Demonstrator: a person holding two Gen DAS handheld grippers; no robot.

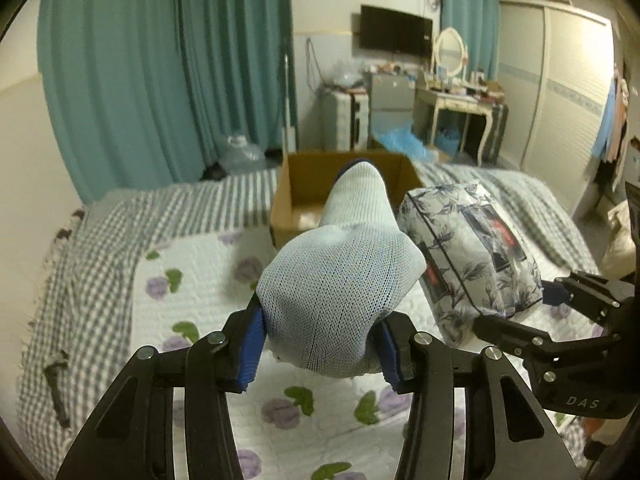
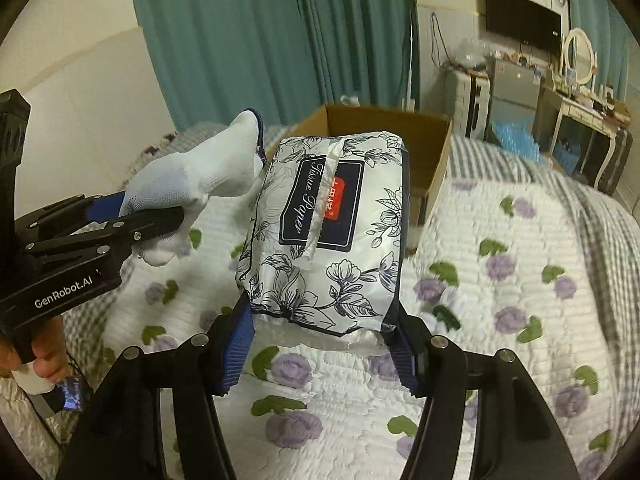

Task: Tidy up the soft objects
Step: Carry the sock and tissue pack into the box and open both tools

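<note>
Aloft over a flowered quilt [image 2: 500, 216], two blue-padded grippers each carry a soft item. Seen from the left wrist, the left gripper [image 1: 320, 348] has its pads [image 1: 250, 350] clamped on the bunched end of a pale blue sock [image 1: 340, 276], which rises away from the fingers, its dark-trimmed cuff pointing toward the far side. From the right wrist, the right gripper [image 2: 324, 344] squeezes the near end of a tissue pack [image 2: 328, 220], a white wrapper with dark floral print and a label reading "Tissue Paper"; its pads [image 2: 236, 354] press the wrapper in on both sides. The two loads hang just beside each other, sock on the left, tissue pack on the right, both clear of the bedding.

Beyond them, at the far edge of the quilt, an open cardboard box [image 1: 296, 184] sits on the bed; what it holds cannot be made out. A grey checked blanket [image 1: 96, 240] lies under the quilt and spreads left. In the right-wrist view, a hand [image 2: 48, 354] grips the left gripper's handle at the near left.

Teal curtains [image 1: 160, 72] cover the far wall on the left. A wall-mounted television [image 1: 396, 32], a dressing table [image 1: 460, 100] with an oval mirror and a white wardrobe [image 1: 560, 80] fill the far right of the room.
</note>
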